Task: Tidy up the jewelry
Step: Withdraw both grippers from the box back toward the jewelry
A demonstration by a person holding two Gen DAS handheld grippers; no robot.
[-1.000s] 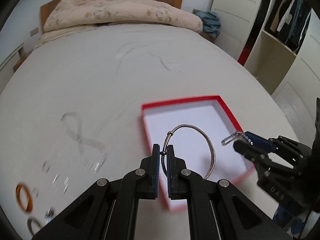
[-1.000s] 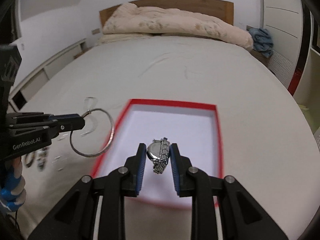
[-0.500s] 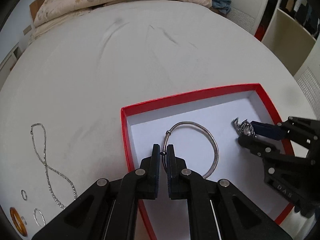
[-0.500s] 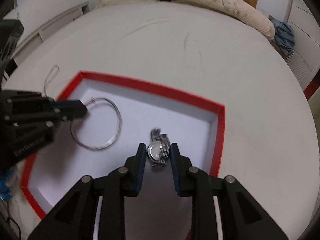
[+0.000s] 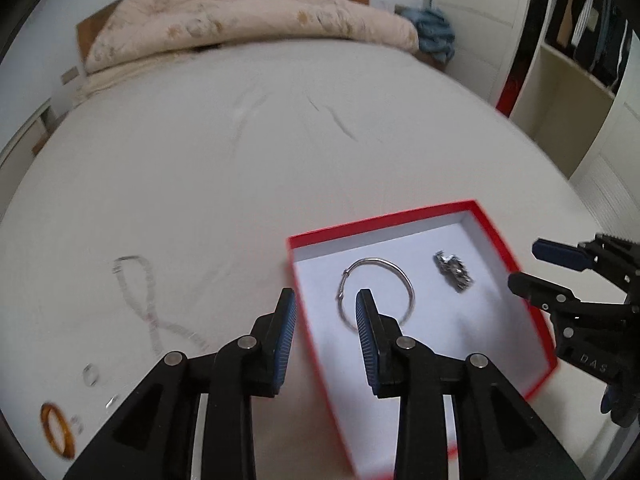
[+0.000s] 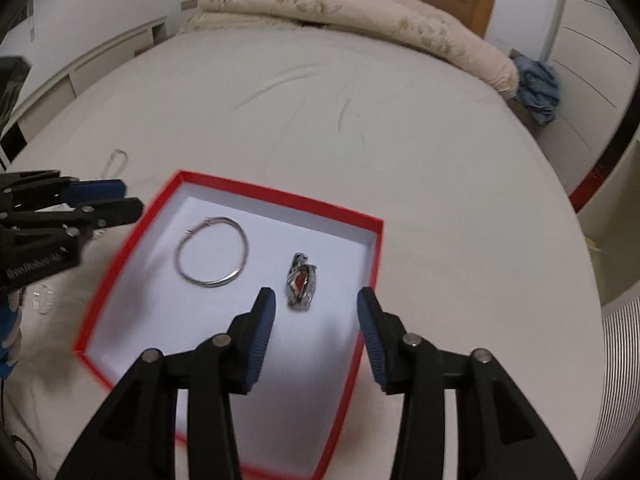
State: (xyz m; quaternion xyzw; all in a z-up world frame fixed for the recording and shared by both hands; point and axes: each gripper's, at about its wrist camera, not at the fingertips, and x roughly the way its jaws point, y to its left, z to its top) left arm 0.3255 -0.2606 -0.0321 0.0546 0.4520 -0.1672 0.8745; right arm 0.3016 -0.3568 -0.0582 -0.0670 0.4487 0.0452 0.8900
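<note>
A red-rimmed box [image 5: 494, 236] [image 6: 276, 196] with a white floor lies on the bed. Inside it rest a silver bangle [image 5: 404, 276] [image 6: 240, 240] and a metal watch [image 5: 454, 270] [image 6: 301, 282], both lying free. My left gripper [image 5: 326, 298] hovers over the box's left wall, jaws opening with nothing between them; it shows in the right wrist view as the left gripper [image 6: 128, 196]. My right gripper [image 6: 314, 298] sits just behind the watch, jaws opening and empty; in the left wrist view the right gripper [image 5: 528, 262] is beside the box's right wall.
Left of the box on the sheet lie a silver chain necklace [image 5: 148, 308], a small ring [image 5: 90, 374] and an amber bangle [image 5: 56, 430]. A folded quilt [image 5: 248, 20] lies by the headboard. A wardrobe [image 5: 580, 52] stands to the right.
Both grippers let go and drew back: the bangle left the left gripper's jaws and the watch left the right one's. Both pieces now lie on the box floor.
</note>
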